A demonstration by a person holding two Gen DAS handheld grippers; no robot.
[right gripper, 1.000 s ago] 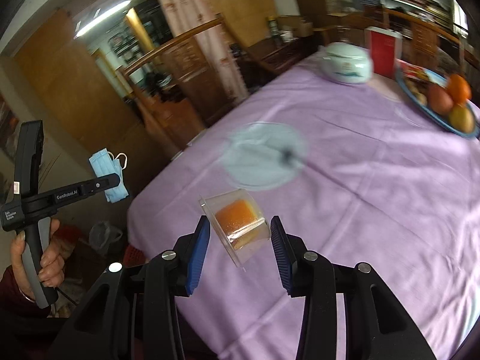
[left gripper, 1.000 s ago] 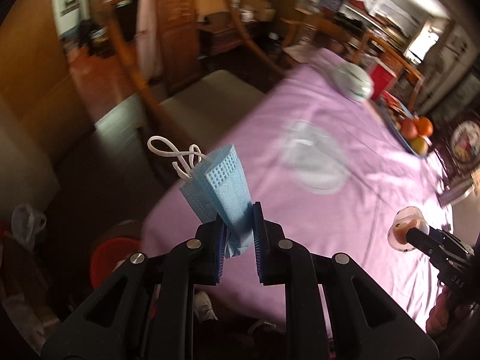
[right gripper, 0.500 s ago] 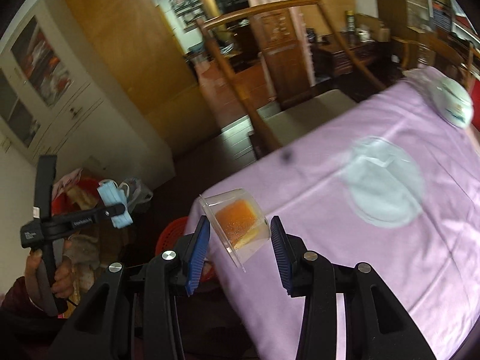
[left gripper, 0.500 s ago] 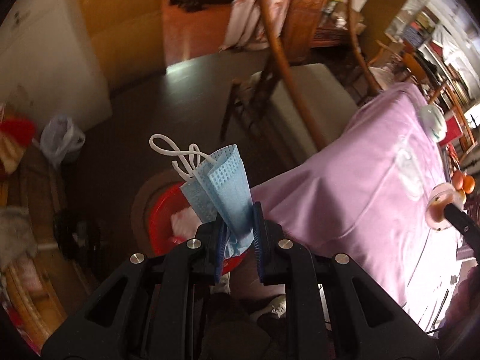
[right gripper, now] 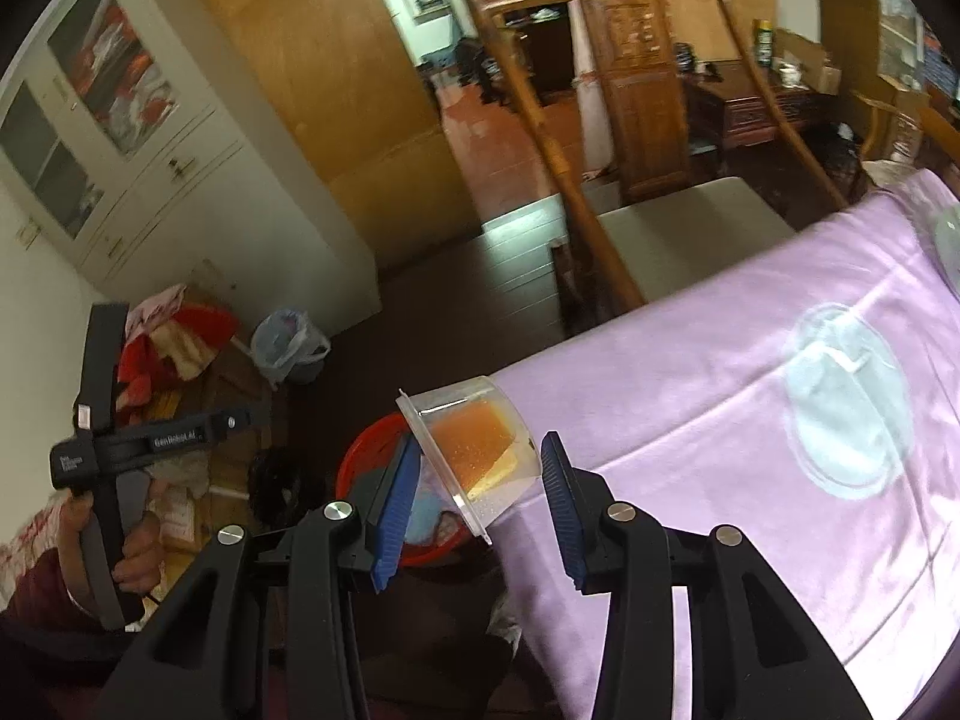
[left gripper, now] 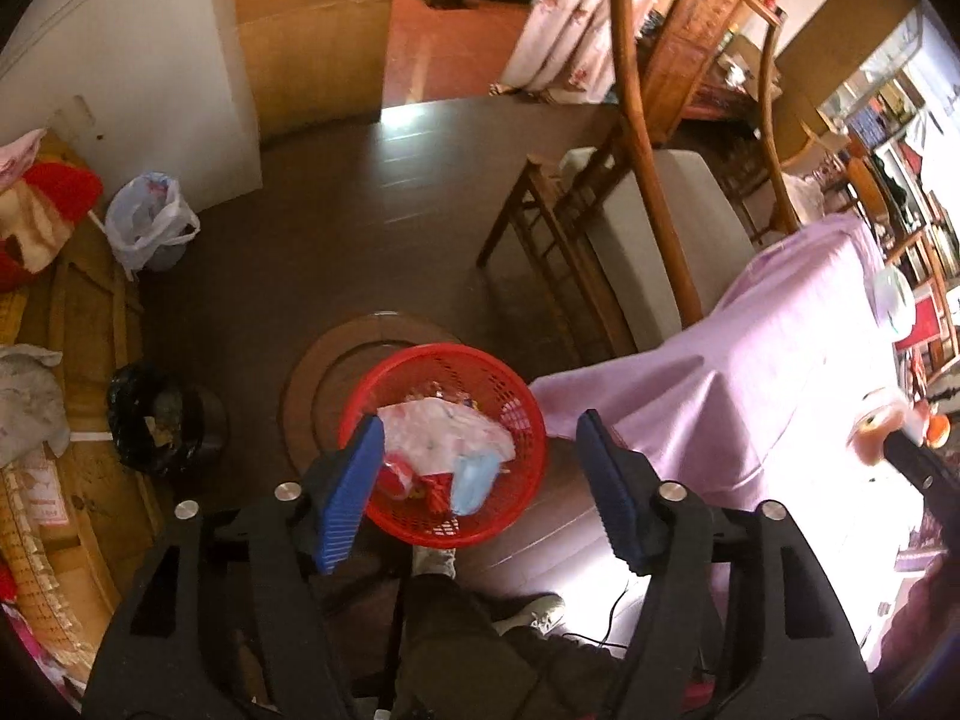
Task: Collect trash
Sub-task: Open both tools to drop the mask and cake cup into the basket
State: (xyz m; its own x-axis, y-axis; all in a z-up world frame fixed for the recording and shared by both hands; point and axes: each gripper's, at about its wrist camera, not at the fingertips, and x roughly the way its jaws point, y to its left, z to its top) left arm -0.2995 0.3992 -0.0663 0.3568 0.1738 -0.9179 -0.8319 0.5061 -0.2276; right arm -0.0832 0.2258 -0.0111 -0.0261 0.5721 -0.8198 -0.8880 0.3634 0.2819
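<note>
I saw a red mesh basket [left gripper: 516,390] holding a pale blue mask [left gripper: 474,480], a clear cup [right gripper: 474,450] with orange contents, blue ribbed pads [left gripper: 348,492], and a plain lilac cloth [right gripper: 720,420] on the counter.

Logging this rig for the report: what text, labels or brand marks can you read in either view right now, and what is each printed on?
"GenRobot.AI": white print on the arm of the left hand-held gripper, in the right wrist view.
Small white label on that gripper's black body: too small to read.
Book spines on the far shelves: blurred, unreadable.
Nothing else legible.
</note>
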